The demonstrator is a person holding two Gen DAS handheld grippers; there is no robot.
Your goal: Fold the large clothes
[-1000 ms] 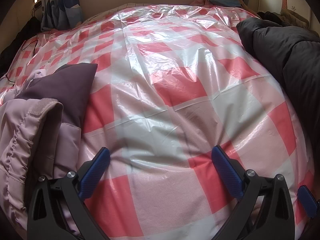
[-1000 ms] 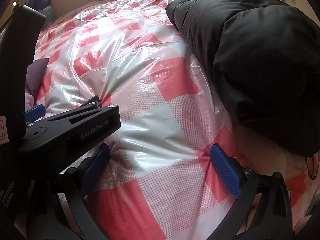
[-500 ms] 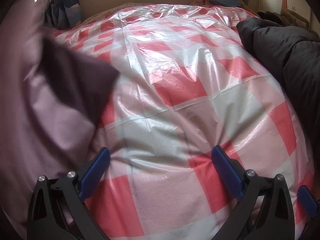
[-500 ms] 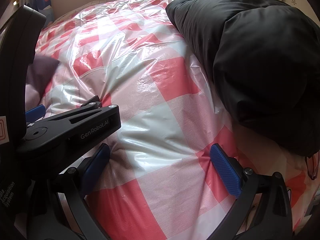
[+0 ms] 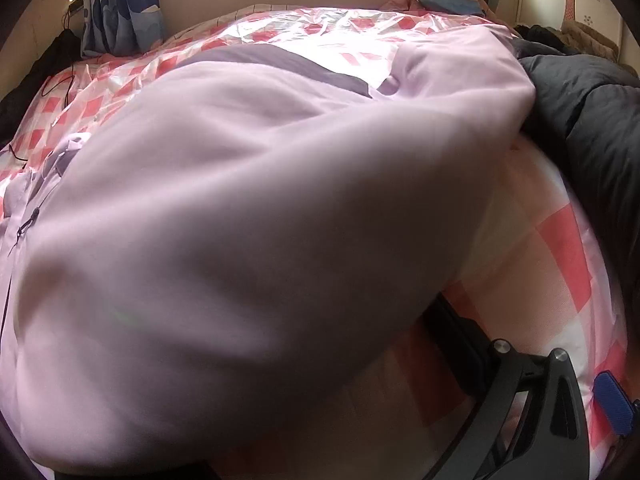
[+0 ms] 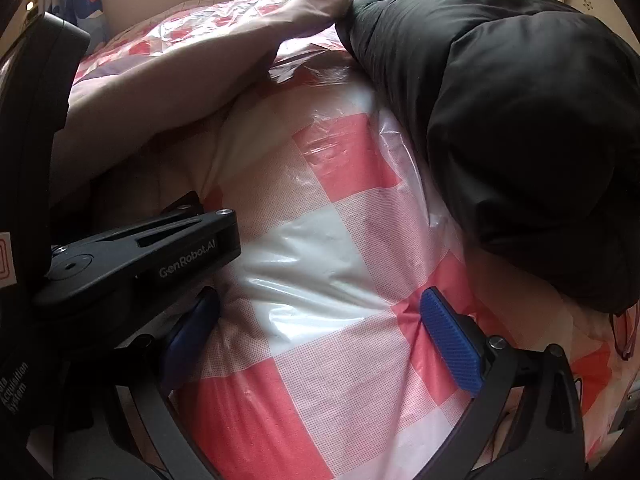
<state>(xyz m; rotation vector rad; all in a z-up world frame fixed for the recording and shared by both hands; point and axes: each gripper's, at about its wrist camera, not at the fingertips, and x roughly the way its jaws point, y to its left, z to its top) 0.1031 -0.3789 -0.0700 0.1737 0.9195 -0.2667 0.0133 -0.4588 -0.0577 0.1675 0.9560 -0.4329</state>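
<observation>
So the pink jacket (image 5: 248, 248) was sprawled across the checked plastic sheet (image 6: 352, 344), long way running from the near left out toward the far right, its tip nearly at the black coat (image 6: 520, 128). Right claw (image 6: 320, 336) gaped wide over bare sheet. Left claw (image 5: 552, 392) was mostly buried under fabric, couldn't tell its grip.
</observation>
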